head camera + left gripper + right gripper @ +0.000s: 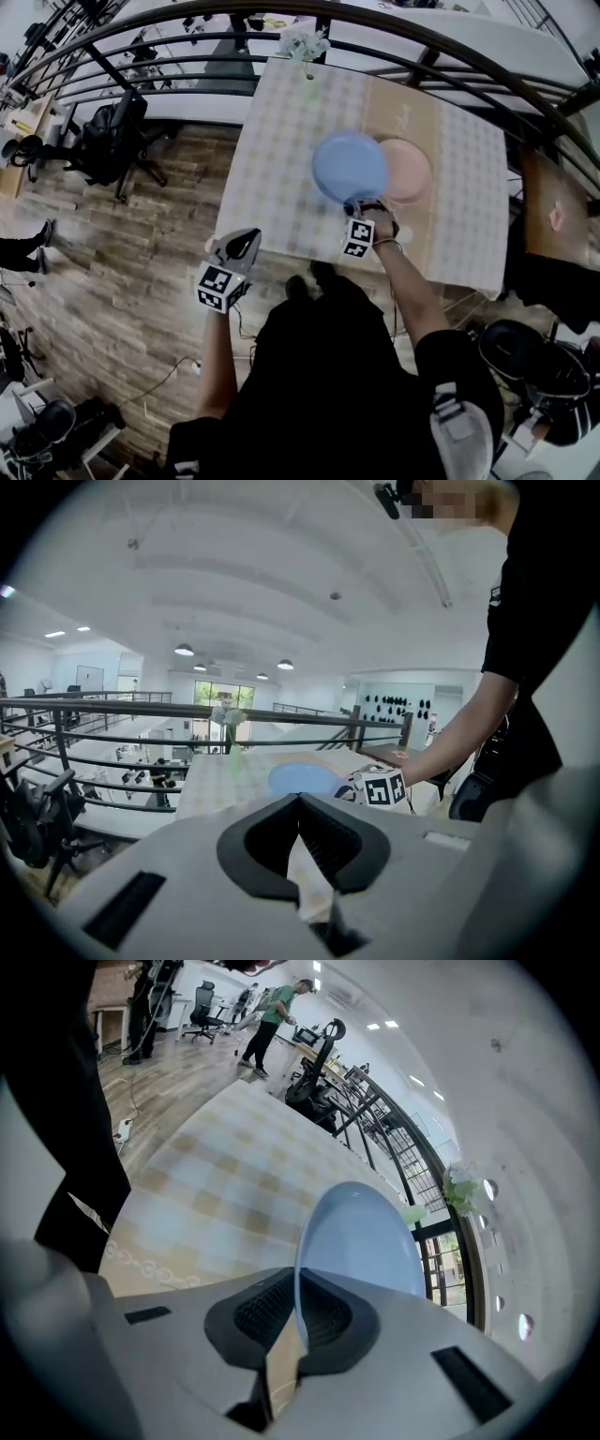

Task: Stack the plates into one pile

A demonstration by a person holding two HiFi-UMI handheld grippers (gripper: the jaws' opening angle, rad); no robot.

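The right gripper [298,1312] pinches the near rim of the blue plate [349,167], held above the surface [281,169] and partly over the pink plate [412,169]; it looks light, stiff and slick, best gripped at the rim, while the left gripper [300,803] is closed and empty.

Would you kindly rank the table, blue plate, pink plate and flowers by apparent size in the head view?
1. table, by far.
2. blue plate and pink plate: not ranked; the blue one, held by the right tool, overlaps the pink one and may be nearer the camera.
3. flowers.
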